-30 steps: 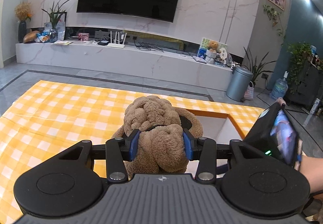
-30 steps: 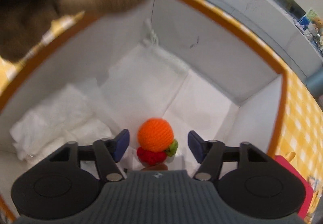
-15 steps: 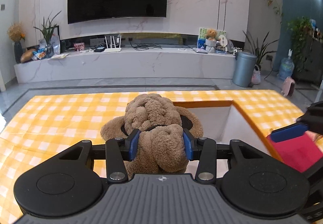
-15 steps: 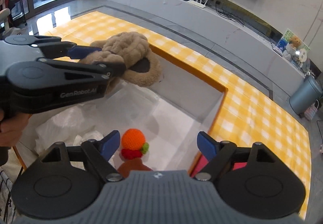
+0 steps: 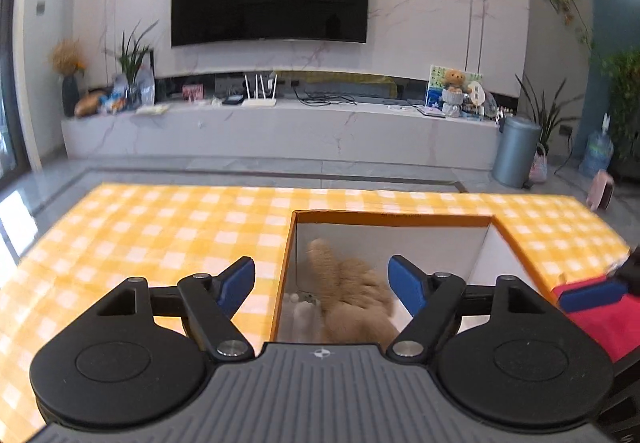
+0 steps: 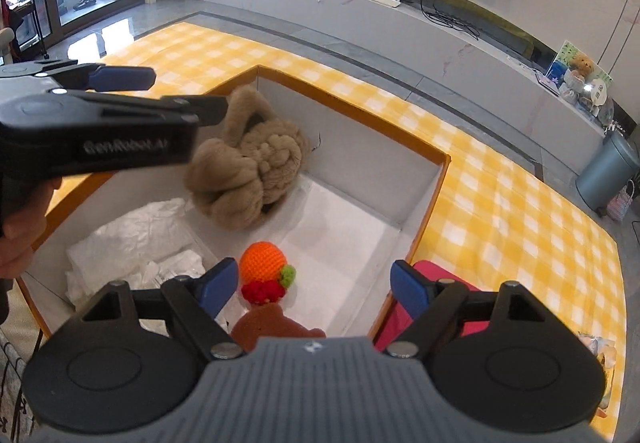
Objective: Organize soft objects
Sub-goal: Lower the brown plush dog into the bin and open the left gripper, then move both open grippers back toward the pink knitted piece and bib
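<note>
My left gripper [image 5: 321,281] is open and empty above the near left part of an orange-rimmed white box [image 5: 394,217]. A brown plush toy [image 5: 352,299] is below it, blurred, inside the box. In the right wrist view the plush [image 6: 250,167] is in mid-air just under the left gripper [image 6: 160,95], over the box [image 6: 438,171]. An orange knitted toy [image 6: 264,271] with red and green bits lies on the box floor. A brown soft item [image 6: 272,327] lies at the box's near edge. My right gripper [image 6: 308,285] is open and empty above the box's near side.
Crumpled white paper [image 6: 132,243] fills the box's left part. A red cloth [image 5: 604,319] lies on the yellow checked tablecloth [image 5: 160,227] right of the box, also seen in the right wrist view [image 6: 404,323]. A small item [image 6: 600,351] lies at the table's right edge.
My left gripper opened and let go of the brown plush, which is dropping into the box. My right gripper drew back a little from the box.
</note>
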A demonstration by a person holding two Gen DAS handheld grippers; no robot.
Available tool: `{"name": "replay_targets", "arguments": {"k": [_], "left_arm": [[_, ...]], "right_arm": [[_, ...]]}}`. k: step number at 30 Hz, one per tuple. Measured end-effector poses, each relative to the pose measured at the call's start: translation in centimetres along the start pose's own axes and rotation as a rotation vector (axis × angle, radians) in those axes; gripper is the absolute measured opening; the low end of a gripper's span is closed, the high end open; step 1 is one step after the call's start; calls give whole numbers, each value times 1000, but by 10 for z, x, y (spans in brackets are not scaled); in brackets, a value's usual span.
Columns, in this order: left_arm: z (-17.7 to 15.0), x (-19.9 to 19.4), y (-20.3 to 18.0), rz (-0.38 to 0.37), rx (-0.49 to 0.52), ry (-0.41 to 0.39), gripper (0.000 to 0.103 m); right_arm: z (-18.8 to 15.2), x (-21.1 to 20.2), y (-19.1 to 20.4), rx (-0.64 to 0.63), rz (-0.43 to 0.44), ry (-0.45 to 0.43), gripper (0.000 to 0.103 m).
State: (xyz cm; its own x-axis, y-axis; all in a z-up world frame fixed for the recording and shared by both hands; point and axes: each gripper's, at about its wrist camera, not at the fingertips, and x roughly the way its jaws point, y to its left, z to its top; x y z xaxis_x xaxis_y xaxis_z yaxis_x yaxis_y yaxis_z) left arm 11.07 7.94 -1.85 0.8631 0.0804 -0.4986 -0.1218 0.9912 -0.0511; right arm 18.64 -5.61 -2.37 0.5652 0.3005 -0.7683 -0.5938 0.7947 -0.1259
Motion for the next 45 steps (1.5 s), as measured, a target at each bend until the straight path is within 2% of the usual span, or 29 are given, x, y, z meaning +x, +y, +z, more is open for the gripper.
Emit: {"name": "replay_targets", "arguments": {"k": [4, 11, 13, 16, 20, 25, 28, 34, 41, 45], "left_arm": [[8, -11, 4, -15, -49, 3, 89], [20, -34, -2, -56, -18, -4, 89], [21, -39, -8, -92, -14, 20, 89], [23, -45, -17, -188, -7, 57, 89], [22, -58, -35, -234, 41, 32, 89], [14, -72, -52, -247, 103, -12, 89], [14, -76, -66, -209, 132, -65, 89], [14, -82, -85, -220, 142, -38, 88], [11, -77, -120, -229, 191, 33, 88], [6, -76, -148, -225, 263, 14, 88]], "right_arm": [[0, -8, -1, 27, 4, -42, 82], [-1, -38, -12, 91, -22, -131, 82], [-2, -47, -19, 98, -35, -147, 82], [-6, -61, -30, 116, -46, -165, 82], [-18, -81, -52, 126, -86, -197, 83], [-40, -107, -95, 199, -159, -235, 84], [-57, -120, -122, 256, -189, -256, 84], [-91, -130, -164, 326, -222, -263, 84], [-135, -119, -191, 394, -213, -251, 85], [-161, -106, -204, 476, -191, -233, 85]]}}
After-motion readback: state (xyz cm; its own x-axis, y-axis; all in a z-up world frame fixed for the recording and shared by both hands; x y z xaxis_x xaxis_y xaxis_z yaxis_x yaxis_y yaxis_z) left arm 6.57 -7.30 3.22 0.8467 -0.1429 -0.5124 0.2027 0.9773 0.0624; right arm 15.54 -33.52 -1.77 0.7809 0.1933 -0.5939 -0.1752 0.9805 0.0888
